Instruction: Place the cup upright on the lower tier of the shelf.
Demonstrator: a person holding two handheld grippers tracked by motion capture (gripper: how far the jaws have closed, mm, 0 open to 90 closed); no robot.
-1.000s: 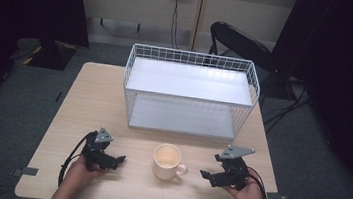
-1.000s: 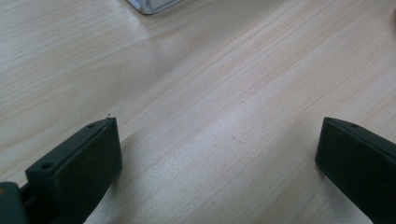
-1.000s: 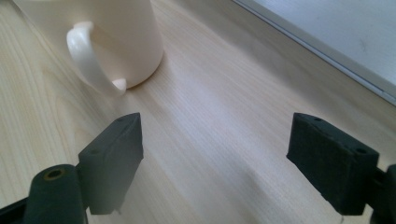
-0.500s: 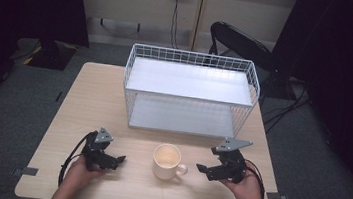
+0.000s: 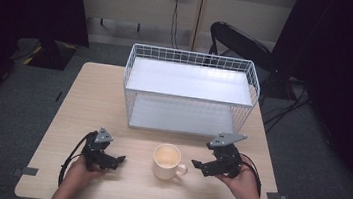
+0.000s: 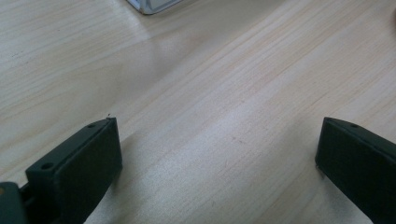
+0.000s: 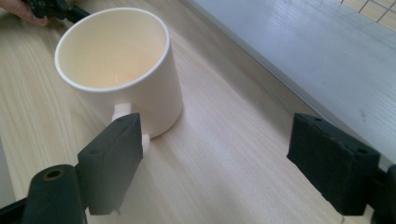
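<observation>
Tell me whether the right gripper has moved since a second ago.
Yes. The right gripper has shifted left toward the mug and slightly up toward the wire basket; its open fingers now reach the mug's handle.

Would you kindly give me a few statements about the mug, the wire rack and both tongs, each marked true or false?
1. The mug stands upright on the table. True.
2. The right tongs are shut on the mug's handle. False: their jaws stand wide apart, just beside the handle, holding nothing.
3. The left tongs are open over bare wood. True.
4. The mug sits on the lower shelf of the wire rack. False: it stands on the table in front of the rack.
5. The mug's handle points toward the right tongs. True.
</observation>
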